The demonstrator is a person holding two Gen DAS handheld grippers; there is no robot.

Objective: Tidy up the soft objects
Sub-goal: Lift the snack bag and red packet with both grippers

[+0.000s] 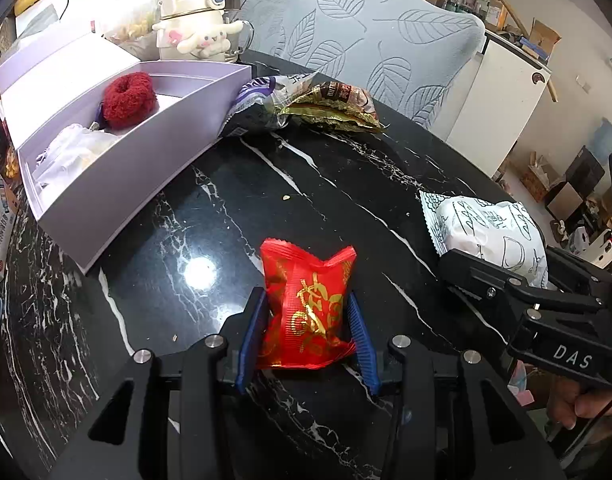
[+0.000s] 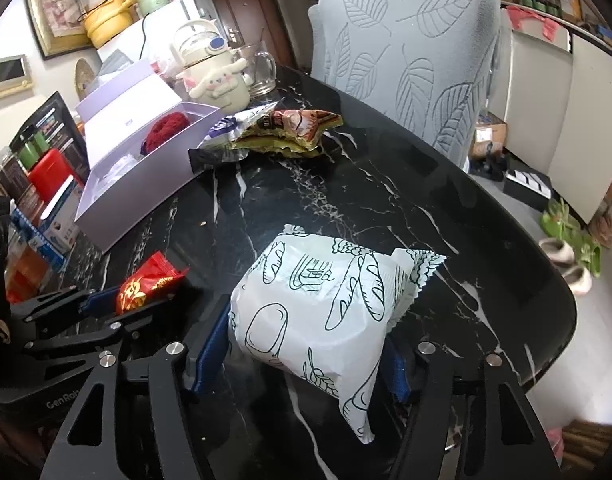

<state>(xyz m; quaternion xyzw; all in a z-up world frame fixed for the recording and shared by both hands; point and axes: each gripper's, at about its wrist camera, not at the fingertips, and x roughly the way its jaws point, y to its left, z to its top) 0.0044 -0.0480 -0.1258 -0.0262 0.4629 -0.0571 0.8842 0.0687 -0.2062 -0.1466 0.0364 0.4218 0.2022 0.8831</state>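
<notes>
black marble table [image 1: 306, 184] (cluttered room): left gripper [image 1: 308, 320] clamps red packet [image 1: 306, 304]; right gripper [image 2: 302, 344] clamps white bread bag [image 2: 318, 304].

We see a black marble table [image 1: 210, 216] bearing a lilac box [image 1: 118, 184], a red packet [image 1: 308, 308], a white bread bag [image 2: 318, 304], snack bags [image 1: 302, 106] and a cream kettle [image 1: 190, 20].

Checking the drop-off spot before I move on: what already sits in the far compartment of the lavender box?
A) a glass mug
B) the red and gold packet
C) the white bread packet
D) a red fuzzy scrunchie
D: the red fuzzy scrunchie lies inside the lavender box, while the white bread packet and the red and gold packet are between gripper fingers on the table.
</notes>
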